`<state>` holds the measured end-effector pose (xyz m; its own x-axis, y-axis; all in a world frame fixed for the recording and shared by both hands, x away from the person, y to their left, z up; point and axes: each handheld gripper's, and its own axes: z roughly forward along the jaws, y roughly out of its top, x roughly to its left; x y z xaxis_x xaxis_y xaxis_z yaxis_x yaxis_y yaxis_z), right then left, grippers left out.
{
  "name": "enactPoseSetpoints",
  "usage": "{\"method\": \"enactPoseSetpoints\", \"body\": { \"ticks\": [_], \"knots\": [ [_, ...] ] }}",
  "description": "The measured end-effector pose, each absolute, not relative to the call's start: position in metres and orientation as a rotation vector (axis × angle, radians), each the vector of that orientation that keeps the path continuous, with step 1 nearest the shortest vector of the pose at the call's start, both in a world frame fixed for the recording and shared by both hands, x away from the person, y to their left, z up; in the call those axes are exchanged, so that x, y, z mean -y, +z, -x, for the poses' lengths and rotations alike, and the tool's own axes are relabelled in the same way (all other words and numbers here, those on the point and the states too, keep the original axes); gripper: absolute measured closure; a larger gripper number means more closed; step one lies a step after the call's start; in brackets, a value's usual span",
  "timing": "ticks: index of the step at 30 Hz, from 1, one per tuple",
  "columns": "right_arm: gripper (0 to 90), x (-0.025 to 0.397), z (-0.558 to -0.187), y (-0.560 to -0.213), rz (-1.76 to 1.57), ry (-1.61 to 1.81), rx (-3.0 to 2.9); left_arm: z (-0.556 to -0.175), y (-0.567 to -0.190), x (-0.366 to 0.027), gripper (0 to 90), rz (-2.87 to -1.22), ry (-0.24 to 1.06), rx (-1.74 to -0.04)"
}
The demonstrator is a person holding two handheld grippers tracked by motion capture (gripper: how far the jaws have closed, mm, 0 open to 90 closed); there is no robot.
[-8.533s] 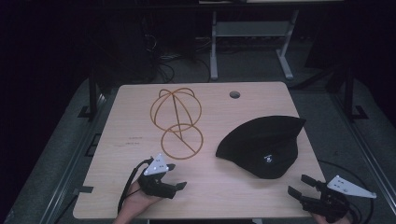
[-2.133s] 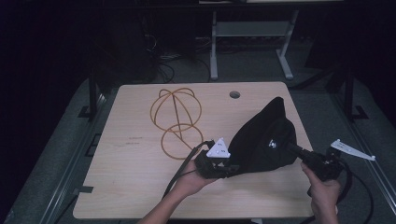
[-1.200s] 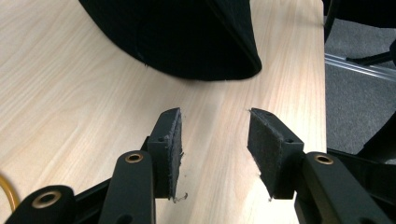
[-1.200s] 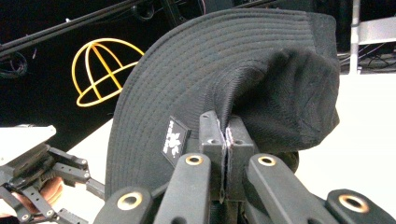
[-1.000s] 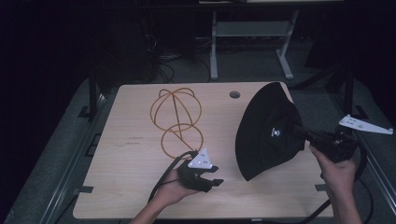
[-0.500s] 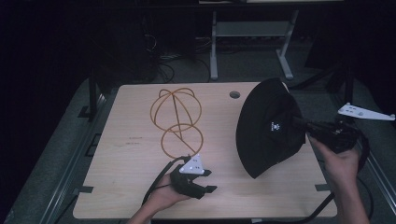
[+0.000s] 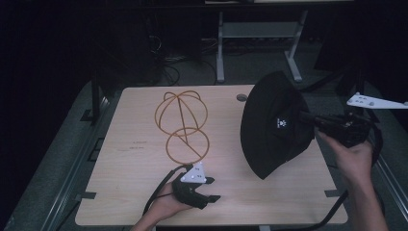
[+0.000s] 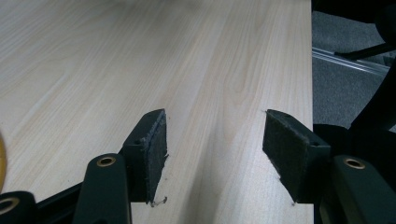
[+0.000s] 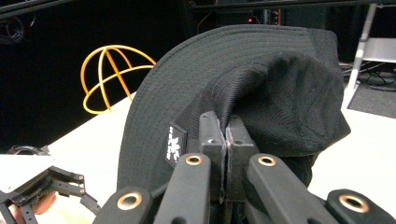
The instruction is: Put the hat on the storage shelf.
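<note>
High view places my right gripper (image 7: pixel 312 121) at the right of the frame, its jaws pressed together on the fabric of the black hat (image 7: pixel 275 122), which hangs tilted above the right half of the table (image 7: pixel 120 192) with its brim edge down near the tabletop. Right gripper view confirms the grip: the jaws meet on a fold of the hat (image 9: pixel 261 93) crown just beside the small white logo patch (image 9: pixel 175 145), with cloth squeezed between the pads and no gap visible. I judge the step in hand to be the carry: the hat is lifted and is to go onto the yellow wire hat stand (image 7: pixel 181 122), which sits left of centre in the high view, well apart from the hat. The next move calls for swinging the hat leftward, turning its opening down over the domed top of the stand, and lowering before release; the pinch must hold, because the fabric is limp and may sag or slip. My left gripper (image 7: pixel 211 192) rests low at the bottom centre of the high view, near the front table edge. Left gripper view shows its jaws spread wide over bare wood, holding nothing.
</note>
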<state>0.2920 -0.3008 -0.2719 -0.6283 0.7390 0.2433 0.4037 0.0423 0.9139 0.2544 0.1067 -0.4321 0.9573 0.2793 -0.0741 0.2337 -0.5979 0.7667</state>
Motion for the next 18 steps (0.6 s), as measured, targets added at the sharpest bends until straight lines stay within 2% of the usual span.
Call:
{"method": "enactPoseSetpoints", "body": {
  "ticks": [18],
  "knots": [
    [88.6, 0.271, -0.309, -0.235, -1.036, 1.608, -2.111, -0.252, -0.432, -0.109, 36.1, -2.204, 0.070, -0.362]
  ]
}}
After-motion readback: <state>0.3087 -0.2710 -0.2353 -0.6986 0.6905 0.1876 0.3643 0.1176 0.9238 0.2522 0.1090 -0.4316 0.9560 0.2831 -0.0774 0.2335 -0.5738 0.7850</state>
